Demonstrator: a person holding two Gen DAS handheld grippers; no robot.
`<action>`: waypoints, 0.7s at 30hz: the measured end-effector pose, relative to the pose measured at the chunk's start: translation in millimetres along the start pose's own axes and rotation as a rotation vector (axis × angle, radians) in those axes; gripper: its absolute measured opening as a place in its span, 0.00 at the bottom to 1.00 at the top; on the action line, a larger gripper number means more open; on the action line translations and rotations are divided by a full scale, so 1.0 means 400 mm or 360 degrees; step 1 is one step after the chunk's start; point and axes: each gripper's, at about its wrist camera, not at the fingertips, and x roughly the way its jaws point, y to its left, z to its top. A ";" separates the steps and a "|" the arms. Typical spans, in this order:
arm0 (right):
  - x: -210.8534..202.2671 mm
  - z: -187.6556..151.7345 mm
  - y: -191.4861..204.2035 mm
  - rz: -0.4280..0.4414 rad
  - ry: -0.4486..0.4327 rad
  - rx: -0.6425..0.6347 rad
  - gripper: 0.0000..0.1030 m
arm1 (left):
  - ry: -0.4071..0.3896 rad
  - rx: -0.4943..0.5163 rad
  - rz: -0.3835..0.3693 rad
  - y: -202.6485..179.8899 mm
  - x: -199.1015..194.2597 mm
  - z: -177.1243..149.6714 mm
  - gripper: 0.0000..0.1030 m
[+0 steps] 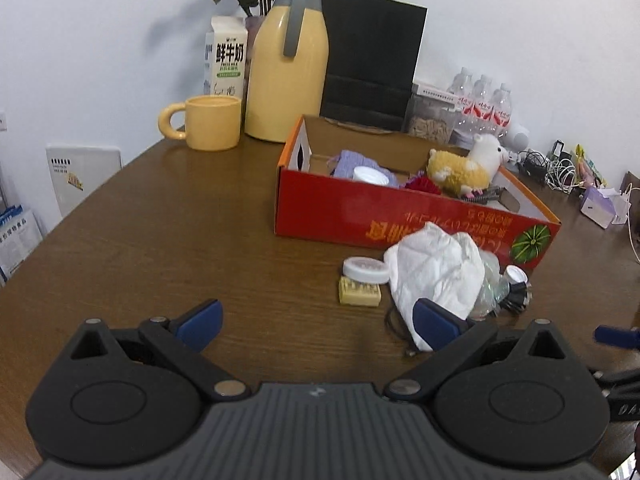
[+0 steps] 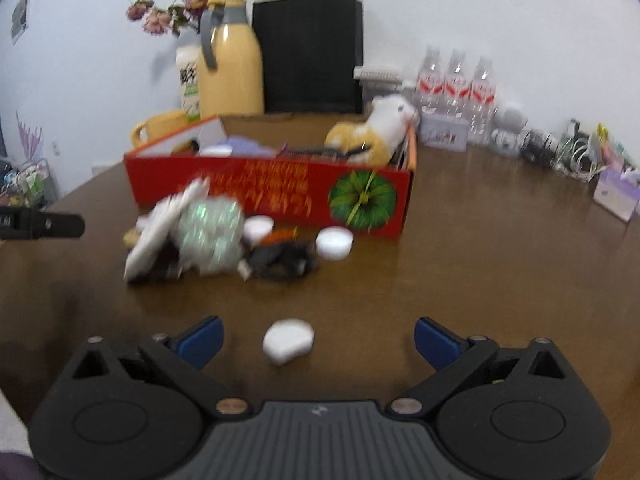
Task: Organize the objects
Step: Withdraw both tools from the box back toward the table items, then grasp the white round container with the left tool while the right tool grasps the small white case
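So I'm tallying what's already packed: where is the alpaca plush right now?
The alpaca plush lies inside the red cardboard box, at its right end in the left wrist view, next to a red pom-pom and in front of the water bottles.

Open red cardboard box [image 1: 400, 220] on brown wooden table [image 1: 160, 240]; plush alpaca toy [image 1: 464, 168] inside; crumpled white cloth [image 1: 436, 268] before it; yellow thermos jug [image 1: 286, 64] and black paper bag [image 1: 368, 56] behind.
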 end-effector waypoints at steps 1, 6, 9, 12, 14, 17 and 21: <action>0.004 -0.006 0.002 0.0008 0.0017 0.0002 0.84 | 0.0005 -0.0002 -0.0002 0.000 0.001 -0.002 1.00; 0.009 -0.005 0.008 0.0029 0.0011 0.0010 0.68 | 0.0022 0.0000 -0.0037 -0.012 0.006 -0.005 1.00; 0.019 0.007 0.009 0.0042 0.0011 0.0005 0.62 | 0.0029 0.0007 -0.0050 -0.015 0.010 -0.006 1.00; 0.027 0.012 0.015 0.0051 0.0009 -0.0030 0.49 | 0.0031 0.0001 -0.0050 -0.012 0.013 -0.006 1.00; 0.029 0.017 0.017 0.0077 0.0003 -0.0049 0.28 | 0.0035 -0.0009 -0.0047 -0.009 0.016 -0.005 1.00; 0.031 0.020 0.018 0.0088 0.0000 -0.0061 0.26 | 0.0042 -0.0016 -0.0047 -0.007 0.021 -0.003 1.00; 0.032 0.020 0.020 0.0088 0.0000 -0.0070 0.26 | 0.0047 -0.0014 -0.0050 -0.009 0.030 0.003 1.00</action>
